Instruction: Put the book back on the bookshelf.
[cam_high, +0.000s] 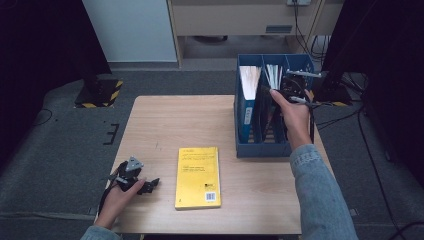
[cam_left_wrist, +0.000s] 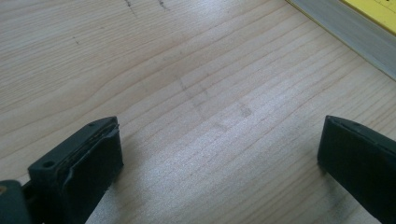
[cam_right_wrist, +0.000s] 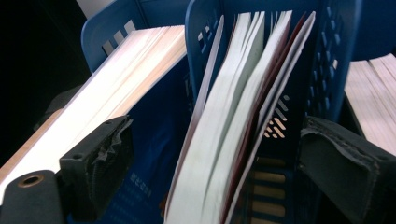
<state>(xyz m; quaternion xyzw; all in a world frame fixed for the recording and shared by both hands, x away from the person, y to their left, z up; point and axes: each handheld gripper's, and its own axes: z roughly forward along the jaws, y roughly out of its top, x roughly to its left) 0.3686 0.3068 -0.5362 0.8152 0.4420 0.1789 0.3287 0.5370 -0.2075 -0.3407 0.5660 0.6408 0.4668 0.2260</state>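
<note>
Filing books into the blue rack (cam_high: 245, 148) at the far right of the worktop (cam_high: 165, 125) — judged roughly midway. Already upright in the rack: a thick blue-covered book (cam_high: 247, 97) in the leftmost slot, and a thinner, fanned-out book (cam_right_wrist: 224, 140) in the middle slot, leaning a little with its pages spread. Right tongs (cam_high: 292, 90) up over that middle slot, standing apart to either side of the fanned book with clear gaps at both pads, so nothing gripped; looks like a book just set down and let go. More pale page edges (cam_right_wrist: 373, 93) showing past the rack wall at the far right of the right gripper view — whether in the third slot, cannot tell. Left to do, by the look of it: the yellow book (cam_high: 198, 177), lying flat and face-up near the front middle of the worktop, well apart from the rack and untouched. Left tongs (cam_high: 145, 186) resting low at the front left corner, pointed toward the yellow book, wide apart over bare wood with nothing between them; the book's edge near, not touching. Next step likely: fetching the yellow book and standing it in a free slot.
</note>
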